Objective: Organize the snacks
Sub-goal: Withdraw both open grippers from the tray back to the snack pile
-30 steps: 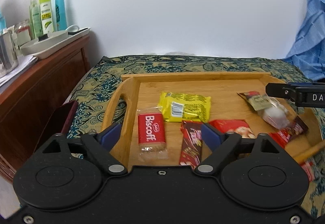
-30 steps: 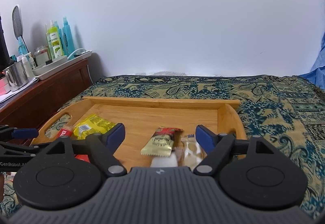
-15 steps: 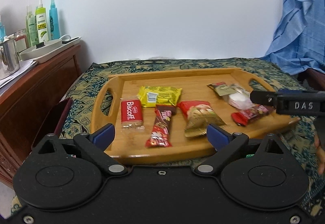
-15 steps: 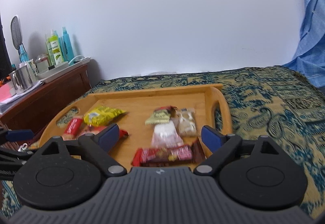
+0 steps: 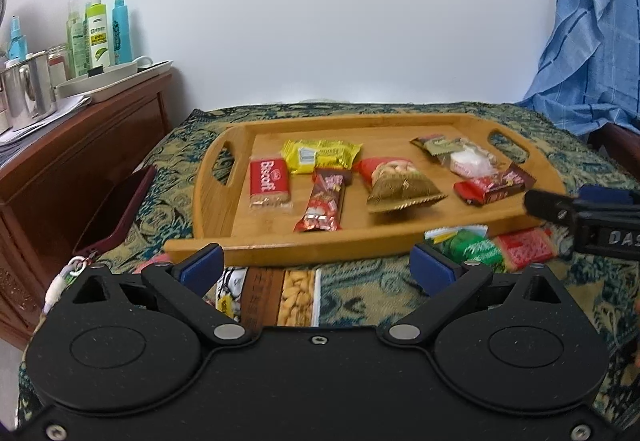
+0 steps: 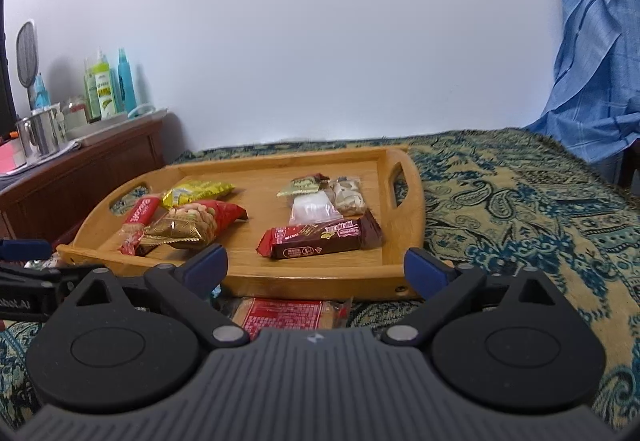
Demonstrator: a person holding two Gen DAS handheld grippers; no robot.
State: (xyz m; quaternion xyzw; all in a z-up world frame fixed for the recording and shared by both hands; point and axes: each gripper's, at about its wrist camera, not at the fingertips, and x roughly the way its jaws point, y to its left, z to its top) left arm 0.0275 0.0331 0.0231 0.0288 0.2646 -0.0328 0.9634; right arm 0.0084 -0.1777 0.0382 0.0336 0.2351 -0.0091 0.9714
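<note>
Patterned bedspread (image 5: 360, 289) carried the wooden tray (image 5: 280, 241) of snacks, more packets (image 5: 492, 247) lying loose before it; my left gripper (image 5: 316, 269) and right gripper (image 6: 316, 265) were opening, empty, so I judged a low, square approach best.

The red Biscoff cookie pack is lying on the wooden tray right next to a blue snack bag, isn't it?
Not quite. In the left wrist view the Biscoff pack lies on the wooden tray, but the snack bag next to it is yellow, not blue.
</note>
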